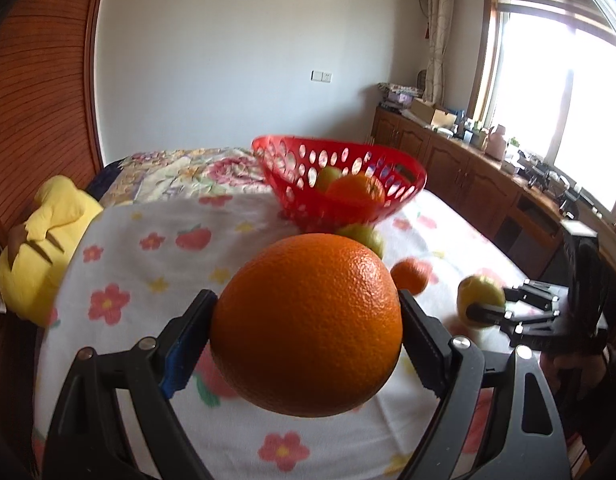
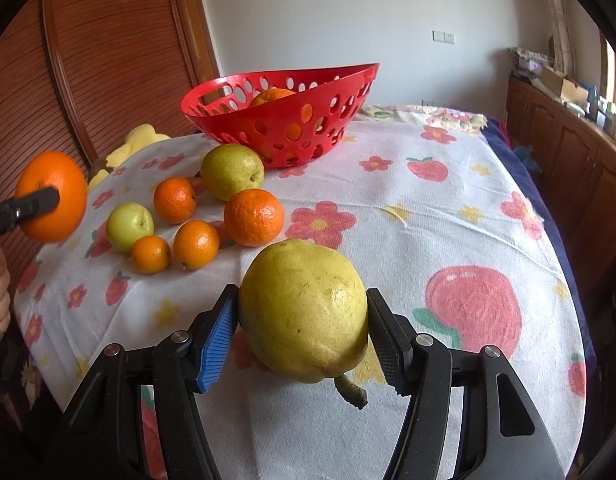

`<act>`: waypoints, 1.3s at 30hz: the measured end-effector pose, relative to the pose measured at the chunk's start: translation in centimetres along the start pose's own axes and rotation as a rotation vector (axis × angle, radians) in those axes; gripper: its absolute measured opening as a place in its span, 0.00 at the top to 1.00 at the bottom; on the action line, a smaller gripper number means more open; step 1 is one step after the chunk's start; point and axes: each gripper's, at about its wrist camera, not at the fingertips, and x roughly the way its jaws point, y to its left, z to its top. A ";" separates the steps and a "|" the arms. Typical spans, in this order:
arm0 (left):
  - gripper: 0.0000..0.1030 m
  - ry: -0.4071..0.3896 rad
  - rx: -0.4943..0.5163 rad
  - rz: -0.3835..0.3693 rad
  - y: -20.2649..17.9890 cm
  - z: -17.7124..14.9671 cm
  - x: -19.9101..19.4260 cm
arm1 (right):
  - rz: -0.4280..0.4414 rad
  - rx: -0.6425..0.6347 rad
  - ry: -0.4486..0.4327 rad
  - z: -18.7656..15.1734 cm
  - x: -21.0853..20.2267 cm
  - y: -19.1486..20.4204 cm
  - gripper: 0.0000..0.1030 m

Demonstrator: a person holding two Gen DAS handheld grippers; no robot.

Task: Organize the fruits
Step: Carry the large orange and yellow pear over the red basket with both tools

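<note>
Left gripper pinches the big orange clear of the bed, right gripper pinches the pear likewise, both presumably bound for the red basket near the blanket's far edge.

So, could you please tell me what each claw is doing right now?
Left claw: closed on the large orange.
Right claw: closed on the yellow pear.

On the cloth the basket stands at the back with an orange inside, and just before it to the left lie a pear, an apple and four tangerines clustered together.
</note>
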 end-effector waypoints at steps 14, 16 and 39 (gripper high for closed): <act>0.15 -0.049 0.077 -0.029 -1.2 10.1 5.1 | 0.018 -0.106 -0.118 9.7 -1.9 -0.6 0.38; 0.15 -0.038 0.088 -0.027 -1.3 11.4 6.7 | 0.017 -0.128 -0.132 11.6 -1.6 -0.8 0.38; 0.15 0.178 0.137 0.016 -1.8 12.8 17.8 | 0.082 -0.252 -0.012 19.1 9.7 -1.3 0.38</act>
